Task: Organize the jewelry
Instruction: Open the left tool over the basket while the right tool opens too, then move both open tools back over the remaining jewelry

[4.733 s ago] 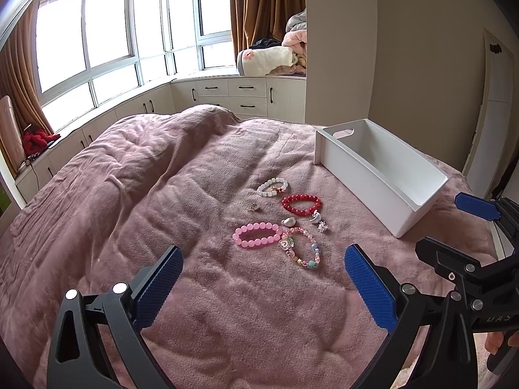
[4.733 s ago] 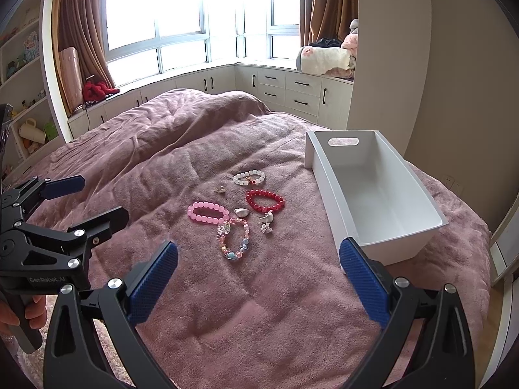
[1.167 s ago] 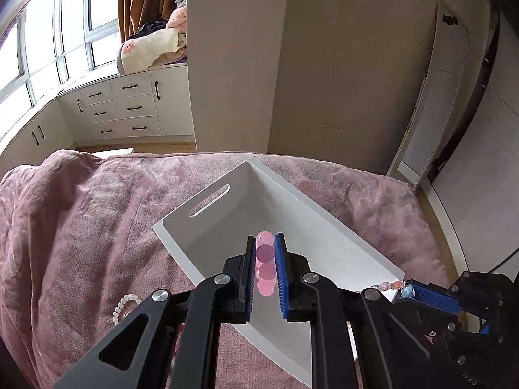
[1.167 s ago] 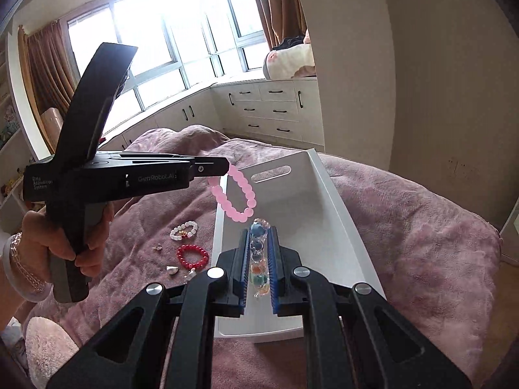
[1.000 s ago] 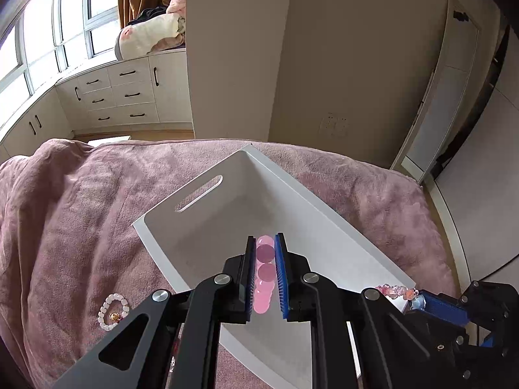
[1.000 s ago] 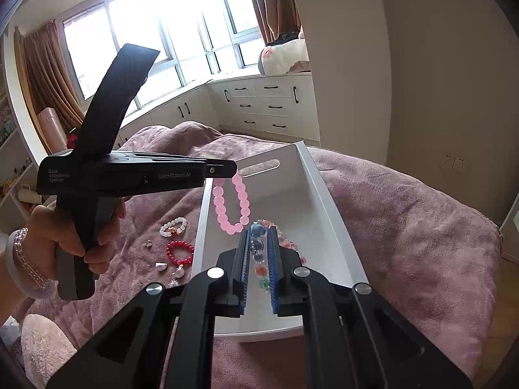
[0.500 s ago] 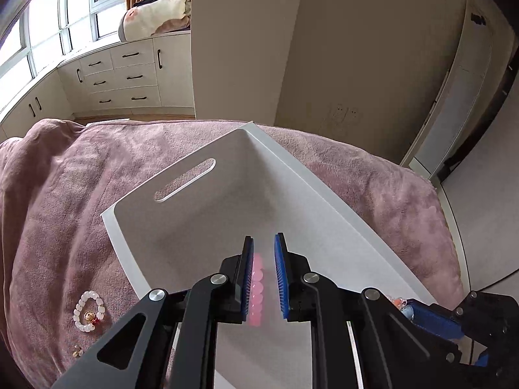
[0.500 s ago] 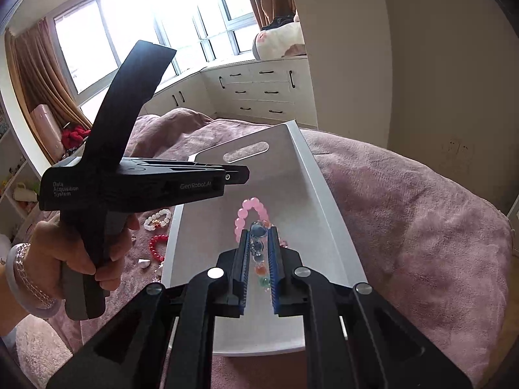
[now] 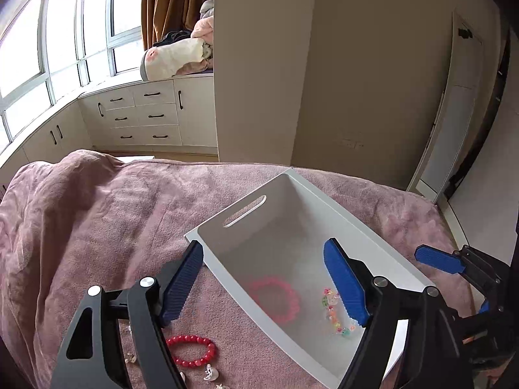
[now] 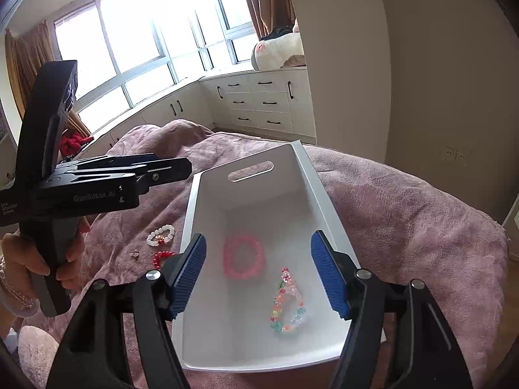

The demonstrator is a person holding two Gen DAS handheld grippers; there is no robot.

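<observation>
The white bin (image 10: 249,159) lies on the pink bedspread. Inside it lie the pink bead bracelet (image 10: 243,257) and the multicolour bead bracelet (image 10: 287,301); both also show in the left wrist view, the pink one (image 9: 275,300) and the multicolour one (image 9: 335,314). My right gripper (image 10: 259,275) is open and empty above the bin's near end. My left gripper (image 9: 264,287) is open and empty over the bin's left wall. On the bedspread left of the bin lie a red bead bracelet (image 9: 193,350) and a white bead bracelet (image 10: 161,235).
Small silver trinkets (image 9: 211,372) lie near the red bracelet. A small charm (image 10: 134,253) lies by the white bracelet. The bed edge drops off right of the bin. White drawers (image 9: 142,116) and windows stand beyond the bed.
Both grippers have opened and let go: the pink bracelet and the multicolour bracelet now lie on the bin floor. Both grippers have pulled back a little from the bin.
</observation>
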